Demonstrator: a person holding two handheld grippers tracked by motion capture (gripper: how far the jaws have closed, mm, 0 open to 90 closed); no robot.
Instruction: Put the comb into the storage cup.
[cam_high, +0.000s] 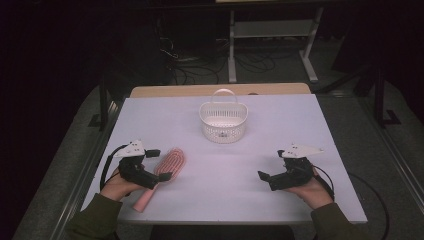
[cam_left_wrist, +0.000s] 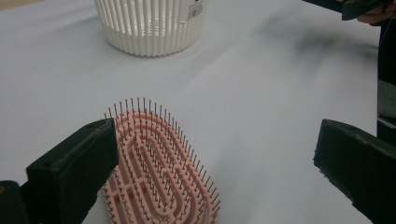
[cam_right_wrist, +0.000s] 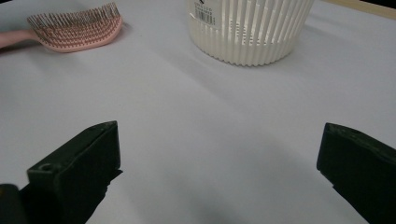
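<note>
A pink hairbrush (cam_high: 168, 165) lies bristles up on the left side of the white table (cam_high: 225, 175), its handle toward the front edge. My left gripper (cam_high: 159, 165) is open, its jaws standing wide on either side of the brush head without touching it. In the left gripper view the brush (cam_left_wrist: 159, 172) sits close to the left jaw, and the left gripper (cam_left_wrist: 218, 140) has a wide gap to the other jaw. My right gripper (cam_high: 272, 165) is open at the front right, with nothing between its jaws (cam_right_wrist: 219, 140). The hairbrush (cam_right_wrist: 74, 28) lies far off to the right gripper's left.
A white slatted basket (cam_high: 223, 122) with a hoop handle stands at the table's middle back; the basket (cam_left_wrist: 149, 28) (cam_right_wrist: 252, 28) is ahead of both grippers. Beyond the table's far edge are a dark floor, cables and a white frame (cam_high: 270, 30).
</note>
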